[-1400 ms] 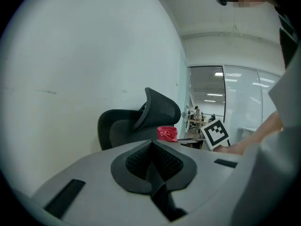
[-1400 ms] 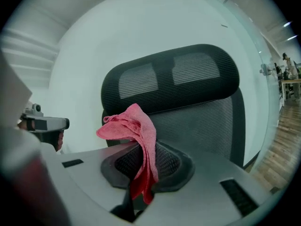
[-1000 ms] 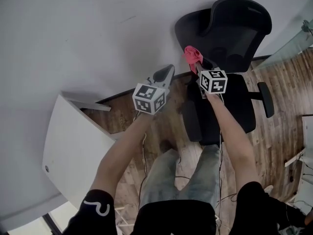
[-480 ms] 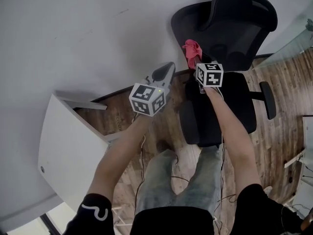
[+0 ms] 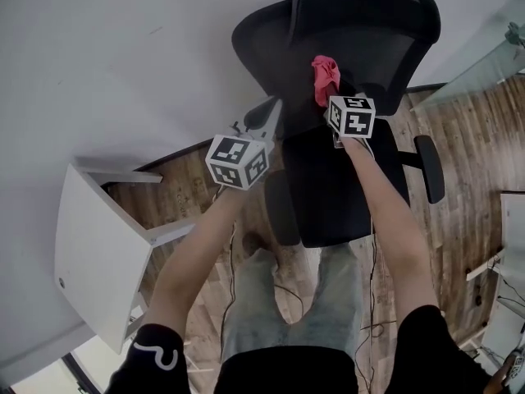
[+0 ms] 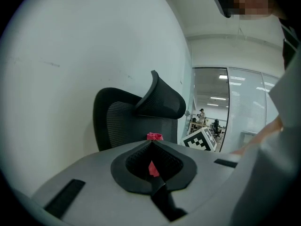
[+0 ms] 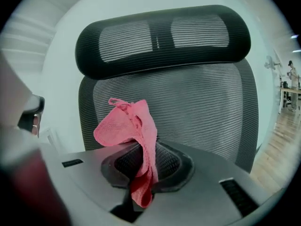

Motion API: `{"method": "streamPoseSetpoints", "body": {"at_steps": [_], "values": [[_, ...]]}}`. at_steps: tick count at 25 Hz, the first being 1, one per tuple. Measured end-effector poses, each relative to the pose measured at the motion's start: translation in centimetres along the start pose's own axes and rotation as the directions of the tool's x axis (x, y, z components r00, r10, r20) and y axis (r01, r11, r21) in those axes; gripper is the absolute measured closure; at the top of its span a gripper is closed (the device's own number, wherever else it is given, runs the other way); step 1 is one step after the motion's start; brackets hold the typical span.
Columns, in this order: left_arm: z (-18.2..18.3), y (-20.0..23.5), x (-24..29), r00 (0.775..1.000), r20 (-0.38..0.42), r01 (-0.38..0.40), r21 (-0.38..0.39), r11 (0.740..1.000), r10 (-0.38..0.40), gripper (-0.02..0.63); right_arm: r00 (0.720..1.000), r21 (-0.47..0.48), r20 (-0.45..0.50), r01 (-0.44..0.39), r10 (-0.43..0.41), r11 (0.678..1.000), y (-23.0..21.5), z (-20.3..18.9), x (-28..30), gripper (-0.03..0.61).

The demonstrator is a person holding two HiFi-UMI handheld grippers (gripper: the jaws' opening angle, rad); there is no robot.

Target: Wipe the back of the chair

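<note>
Pinching a pink cloth (image 7: 129, 126) between its pressed jaws, the right gripper (image 5: 326, 98) points at the black office chair (image 5: 336, 179); the cloth bunches above the jaw tips and a tail hangs down between them. Cloth position: in front of the lower mesh backrest (image 7: 202, 112), under the headrest (image 7: 164, 36); whether it touches the mesh cannot be told. Left gripper (image 5: 271, 112): jaws drawn together on nothing, held beside the chair's left edge, near the right gripper and apart from it. Chair: seat toward the person, back toward a white wall (image 5: 123, 56), one armrest (image 5: 428, 167) showing on the right. Surroundings: wood floor (image 5: 467, 138); white table (image 5: 98, 245) at lower left.
</note>
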State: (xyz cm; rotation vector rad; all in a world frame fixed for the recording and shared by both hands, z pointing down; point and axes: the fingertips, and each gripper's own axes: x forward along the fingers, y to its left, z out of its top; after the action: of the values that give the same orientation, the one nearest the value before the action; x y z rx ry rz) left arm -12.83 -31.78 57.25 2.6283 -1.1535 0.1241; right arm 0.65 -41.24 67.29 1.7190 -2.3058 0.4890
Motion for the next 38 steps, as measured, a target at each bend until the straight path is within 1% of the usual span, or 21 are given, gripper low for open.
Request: {"method": "streamPoseSetpoints", "body": {"at_steps": [5, 10, 15, 19, 24, 27, 29, 31, 34, 38], "values": [[0.0, -3.5, 4.5, 1.0, 0.012, 0.01, 0.001, 1.0, -0.01, 0.589, 1.0, -0.001, 0.006, 0.021, -0.021, 1.0, -6.6, 0.5, -1.0, 0.506], [-0.4, -5.9, 8.5, 1.0, 0.003, 0.005, 0.001, 1.0, -0.005, 0.589, 0.999, 0.019, 0.018, 0.038, -0.038, 0.999, -13.0, 0.9, -1.9, 0.503], [-0.6, -8.4, 12.6, 1.0, -0.002, 0.014, 0.005, 1.0, -0.014, 0.589, 0.998, 0.023, 0.027, 0.05, -0.051, 0.998, -18.3, 1.3, -2.8, 0.499], [-0.8, -10.2, 15.1, 1.0, -0.009, 0.025, 0.005, 1.0, -0.025, 0.589, 0.995, 0.057, 0.028, 0.096, -0.098, 0.994, -22.8, 1.1, -4.0, 0.499], [-0.5, -11.3, 17.0, 0.999, -0.01, 0.034, 0.003, 0.999, -0.034, 0.589, 0.988, 0.088, 0.022, 0.149, -0.152, 0.985, -27.5, 0.9, -4.9, 0.5], [-0.6, -11.5, 17.2, 0.999, -0.013, 0.036, 0.0, 0.999, -0.036, 0.589, 0.977, 0.098, 0.011, 0.21, -0.212, 0.973, -29.5, 0.5, -5.7, 0.505], [-0.6, -11.5, 17.0, 0.999, -0.01, 0.038, 0.0, 0.999, -0.038, 0.588, 0.964, 0.135, 0.005, 0.262, -0.266, 0.955, -30.8, 0.2, -6.3, 0.506], [-0.8, -11.2, 16.4, 0.999, -0.008, 0.039, 0.001, 0.999, -0.039, 0.589, 0.956, 0.161, 0.007, 0.287, -0.292, 0.944, -31.2, -0.1, -6.9, 0.506], [-1.6, -10.3, 15.0, 0.999, -0.02, 0.037, -0.006, 0.999, -0.037, 0.589, 0.951, 0.155, 0.02, 0.302, -0.309, 0.941, -29.6, -0.3, -7.8, 0.508], [-2.3, -8.5, 12.4, 0.999, -0.041, 0.033, -0.021, 0.999, -0.034, 0.589, 0.95, 0.171, 0.051, 0.296, -0.308, 0.94, -25.4, 0.0, -8.3, 0.509]]}}
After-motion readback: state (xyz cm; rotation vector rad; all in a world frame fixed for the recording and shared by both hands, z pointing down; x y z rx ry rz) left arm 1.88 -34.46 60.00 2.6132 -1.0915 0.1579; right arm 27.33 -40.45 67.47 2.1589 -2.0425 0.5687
